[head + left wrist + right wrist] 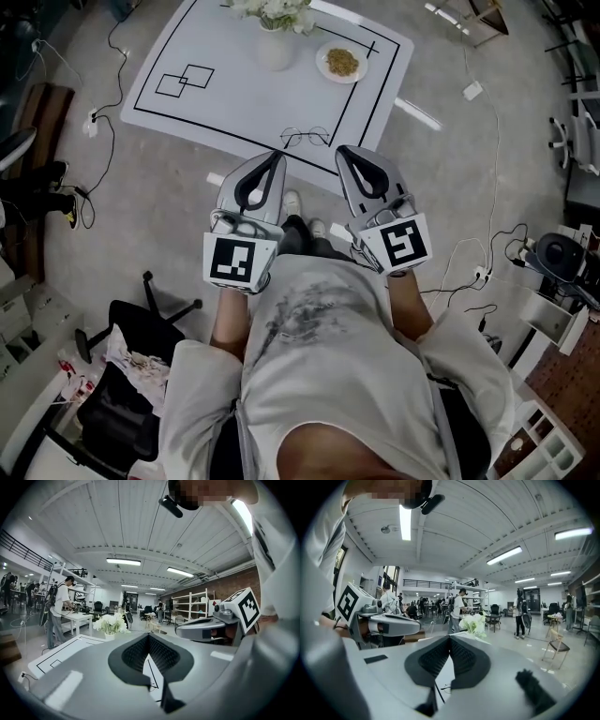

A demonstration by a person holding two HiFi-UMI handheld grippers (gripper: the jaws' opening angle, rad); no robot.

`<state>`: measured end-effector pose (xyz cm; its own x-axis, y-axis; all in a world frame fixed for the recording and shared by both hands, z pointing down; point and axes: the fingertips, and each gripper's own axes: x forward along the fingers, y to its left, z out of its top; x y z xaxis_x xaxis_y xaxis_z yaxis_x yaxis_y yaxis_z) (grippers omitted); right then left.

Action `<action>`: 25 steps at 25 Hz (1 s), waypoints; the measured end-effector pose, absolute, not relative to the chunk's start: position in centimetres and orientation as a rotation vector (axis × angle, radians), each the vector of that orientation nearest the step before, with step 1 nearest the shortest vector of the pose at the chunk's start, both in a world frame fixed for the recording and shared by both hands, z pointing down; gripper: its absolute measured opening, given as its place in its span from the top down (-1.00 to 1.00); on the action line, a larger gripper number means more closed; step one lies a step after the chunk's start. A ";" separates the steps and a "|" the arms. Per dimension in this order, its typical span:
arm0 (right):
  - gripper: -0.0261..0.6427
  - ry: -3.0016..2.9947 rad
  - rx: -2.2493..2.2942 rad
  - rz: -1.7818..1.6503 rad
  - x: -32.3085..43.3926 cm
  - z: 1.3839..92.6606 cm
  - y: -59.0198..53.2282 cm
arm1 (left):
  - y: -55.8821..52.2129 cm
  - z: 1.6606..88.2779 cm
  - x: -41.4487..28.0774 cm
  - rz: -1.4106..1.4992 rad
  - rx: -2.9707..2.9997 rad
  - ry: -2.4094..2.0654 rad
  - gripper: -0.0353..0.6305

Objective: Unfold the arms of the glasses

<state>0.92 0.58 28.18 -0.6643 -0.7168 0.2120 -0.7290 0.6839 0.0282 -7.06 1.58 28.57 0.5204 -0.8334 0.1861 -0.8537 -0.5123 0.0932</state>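
Observation:
Thin wire-rimmed glasses lie near the front edge of a white table marked with black lines. Whether their arms are folded is too small to tell. My left gripper hovers just short of that edge, left of the glasses, jaws closed tip to tip on nothing. My right gripper hangs level with it to the right of the glasses, also shut and empty. In the left gripper view the jaws meet at a point above the table. The right gripper view shows its jaws likewise closed, with the glasses faintly visible below.
A white vase of white flowers and a plate of food stand at the table's far side. A black office chair is at the lower left. Cables and a power strip lie on the floor. People stand in the background.

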 end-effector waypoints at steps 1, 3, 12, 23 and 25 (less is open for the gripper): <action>0.88 -2.684 1.175 0.089 0.9 28.3 0.2 | 1.2 28.6 -7.1 0.171 2.606 -1.433 0.87; 0.88 -2.673 1.185 0.090 0.8 28.6 -0.4 | 0.3 28.7 -7.2 0.151 2.641 -1.408 0.87; 0.88 -2.633 1.171 0.032 0.5 29.1 -2.5 | -2.1 30.0 -7.2 0.196 2.683 -1.336 0.87; 0.88 -2.579 1.053 0.007 0.5 31.9 -4.6 | -3.6 32.5 -7.0 0.288 2.694 -1.290 0.87; 0.87 -2.574 1.028 0.010 0.5 32.6 -5.1 | -4.0 33.2 -6.9 0.310 2.686 -1.293 0.87</action>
<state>0.50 -5.13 32.60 -0.6664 -0.6643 0.3385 -0.6668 0.7342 0.1280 -6.92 -4.04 33.16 0.6084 -0.7544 0.2465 -0.7842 -0.6192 0.0404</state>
